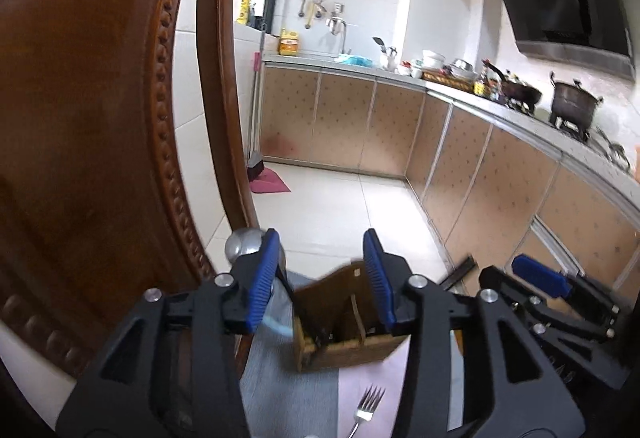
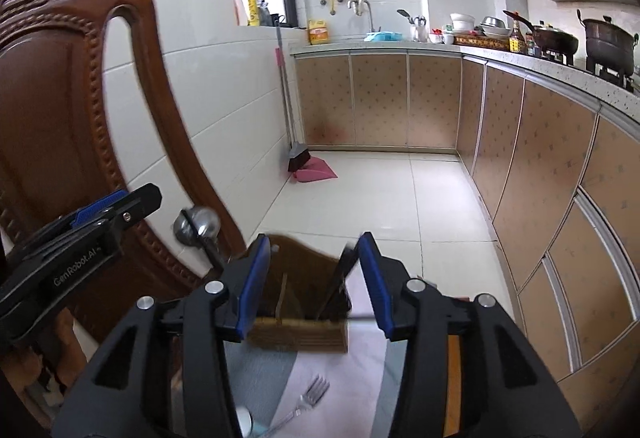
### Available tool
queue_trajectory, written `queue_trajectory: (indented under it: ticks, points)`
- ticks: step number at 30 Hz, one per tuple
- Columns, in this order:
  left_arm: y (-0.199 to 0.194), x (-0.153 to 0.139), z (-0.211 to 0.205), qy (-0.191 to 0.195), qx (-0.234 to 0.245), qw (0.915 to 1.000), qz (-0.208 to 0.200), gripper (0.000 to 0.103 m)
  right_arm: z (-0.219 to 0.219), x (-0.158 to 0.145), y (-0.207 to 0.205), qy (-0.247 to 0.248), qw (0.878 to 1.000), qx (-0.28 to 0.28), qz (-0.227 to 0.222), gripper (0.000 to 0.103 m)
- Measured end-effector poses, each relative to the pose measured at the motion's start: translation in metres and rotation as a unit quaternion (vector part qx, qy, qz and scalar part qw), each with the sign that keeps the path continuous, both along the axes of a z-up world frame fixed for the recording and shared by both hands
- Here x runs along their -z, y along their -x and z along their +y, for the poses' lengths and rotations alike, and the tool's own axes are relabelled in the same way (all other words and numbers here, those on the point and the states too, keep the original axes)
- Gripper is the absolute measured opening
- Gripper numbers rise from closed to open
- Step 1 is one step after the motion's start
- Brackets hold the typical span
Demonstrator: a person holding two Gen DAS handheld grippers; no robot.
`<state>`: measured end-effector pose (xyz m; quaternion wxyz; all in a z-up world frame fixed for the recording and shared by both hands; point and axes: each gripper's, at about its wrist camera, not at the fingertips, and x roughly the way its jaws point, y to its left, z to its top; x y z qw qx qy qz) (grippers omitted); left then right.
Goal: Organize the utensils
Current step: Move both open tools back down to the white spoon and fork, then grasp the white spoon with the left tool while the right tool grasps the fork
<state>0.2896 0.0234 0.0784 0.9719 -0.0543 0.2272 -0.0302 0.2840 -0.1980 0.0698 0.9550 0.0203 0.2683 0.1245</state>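
A wooden utensil holder (image 1: 344,334) with divided slots stands at the table's far edge; it also shows in the right wrist view (image 2: 300,330). A ladle with a steel bowl (image 1: 244,244) and dark handle leans in its left slot, also seen in the right wrist view (image 2: 198,228). A black utensil (image 2: 340,278) stands in its right slot. A silver fork (image 1: 366,410) lies on the mat before the holder (image 2: 308,398). My left gripper (image 1: 324,270) is open above the holder. My right gripper (image 2: 312,274) is open and empty over it.
A carved wooden chair back (image 1: 100,118) rises close on the left. The table carries a grey and pink mat (image 2: 360,370). Beyond are the tiled floor (image 1: 340,206), kitchen cabinets (image 1: 480,166), a broom with dustpan (image 2: 304,162), and pots on the stove (image 1: 572,106).
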Motion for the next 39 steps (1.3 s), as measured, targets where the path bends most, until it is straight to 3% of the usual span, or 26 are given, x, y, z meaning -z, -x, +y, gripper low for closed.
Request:
queue_trajectory:
  ticks: [4, 8, 12, 15, 17, 20, 26, 33, 34, 35, 37, 39]
  points:
    - [0.042, 0.015, -0.003, -0.017, 0.022, 0.9996, 0.008, 0.053, -0.008, 0.013, 0.031, 0.025, 0.999, -0.016, 0.018, 0.048]
    - [0.064, 0.061, -0.011, -0.047, 0.034, 0.9976, 0.039, 0.057, -0.017, 0.061, 0.052, 0.044, 0.996, -0.017, 0.071, 0.048]
    - [0.048, 0.137, -0.014, -0.041, 0.039, 0.9886, 0.140, 0.054, -0.020, 0.133, 0.035, 0.035, 0.985, -0.010, 0.170, 0.048]
    - [0.032, 0.190, -0.014, -0.079, 0.002, 0.9726, 0.219, 0.043, -0.017, 0.172, 0.016, 0.020, 0.975, -0.010, 0.223, 0.048]
    - [0.028, 0.209, -0.011, -0.076, -0.004, 0.9640, 0.255, 0.042, -0.012, 0.191, 0.006, 0.020, 0.970, -0.013, 0.242, 0.048]
    - [0.029, 0.221, -0.005, -0.040, 0.014, 0.9599, 0.277, 0.042, -0.003, 0.210, -0.010, 0.010, 0.962, -0.024, 0.271, 0.048]
    - [0.034, 0.233, -0.005, -0.020, 0.039, 0.9540, 0.297, 0.042, 0.015, 0.235, -0.034, 0.024, 0.954, -0.031, 0.296, 0.048]
    - [0.029, 0.244, -0.011, -0.007, 0.059, 0.9453, 0.321, 0.044, 0.015, 0.242, -0.045, -0.001, 0.951, -0.034, 0.306, 0.048]
    - [0.027, 0.245, -0.012, -0.007, 0.060, 0.9450, 0.321, 0.044, 0.014, 0.242, -0.045, -0.004, 0.952, -0.034, 0.305, 0.044]
    - [0.027, 0.245, -0.013, -0.007, 0.062, 0.9448, 0.322, 0.044, 0.012, 0.241, -0.046, -0.002, 0.952, -0.033, 0.304, 0.029]
    - [0.027, 0.246, -0.016, -0.008, 0.066, 0.9441, 0.323, 0.044, 0.011, 0.240, -0.044, -0.007, 0.951, -0.041, 0.307, 0.017]
    - [0.026, 0.248, -0.018, -0.010, 0.069, 0.9434, 0.324, 0.045, 0.009, 0.235, -0.041, -0.013, 0.952, -0.039, 0.302, 0.013]
